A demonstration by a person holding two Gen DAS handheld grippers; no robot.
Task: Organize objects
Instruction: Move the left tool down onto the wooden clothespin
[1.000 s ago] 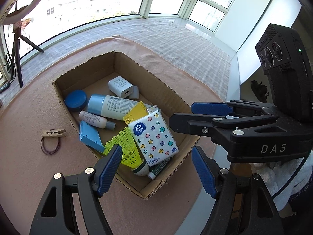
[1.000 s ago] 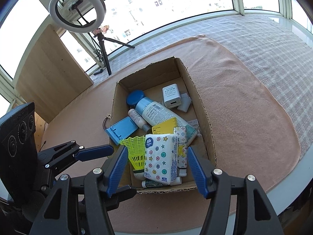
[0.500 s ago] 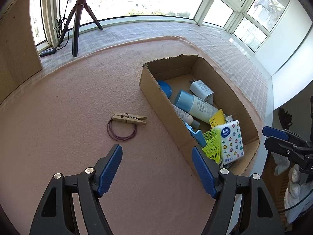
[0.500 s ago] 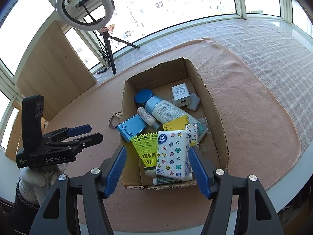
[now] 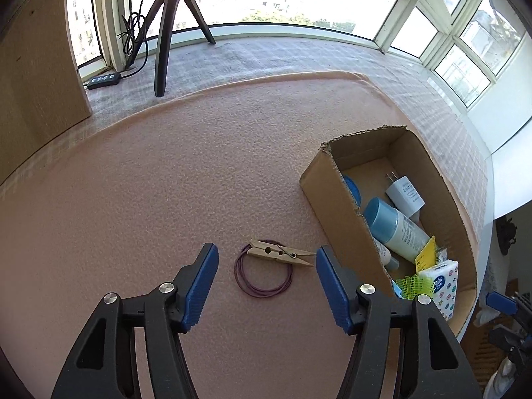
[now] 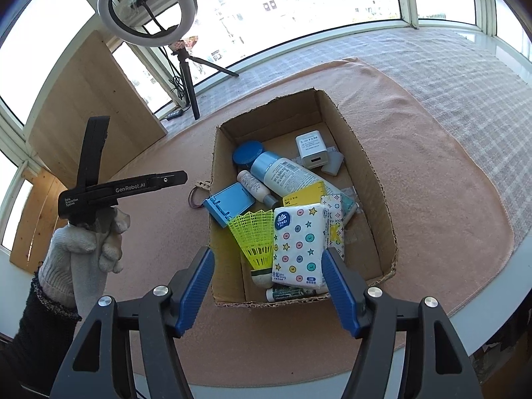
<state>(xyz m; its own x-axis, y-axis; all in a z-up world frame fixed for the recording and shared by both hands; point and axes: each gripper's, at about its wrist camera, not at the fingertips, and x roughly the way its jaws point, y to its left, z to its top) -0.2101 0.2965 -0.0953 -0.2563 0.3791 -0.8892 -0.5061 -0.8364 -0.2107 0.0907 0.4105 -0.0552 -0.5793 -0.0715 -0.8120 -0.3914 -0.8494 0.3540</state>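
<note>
A wooden clothespin (image 5: 282,253) lies across a purple rubber band (image 5: 263,273) on the pink mat, left of the cardboard box (image 5: 335,196). My left gripper (image 5: 266,286) is open and empty, above them, with both framed between its fingers. My right gripper (image 6: 267,282) is open and empty, over the near end of the box (image 6: 379,179). The box holds a tissue pack (image 6: 297,247), a yellow shuttlecock (image 6: 256,236), a blue-capped bottle (image 6: 282,174), a white charger (image 6: 312,149) and other small items. In the right wrist view the clothespin (image 6: 203,185) peeks out beside the box.
A ring light on a tripod (image 6: 148,10) stands at the back by the windows, with a power strip (image 5: 103,80) beside its legs. A wooden panel (image 5: 36,66) stands at the back left. The table edge (image 6: 498,266) runs close to the box's right side.
My left gripper has swung left from over the box to the mat, and the clothespin and rubber band now lie between its fingers. My right gripper has drawn back slightly.
</note>
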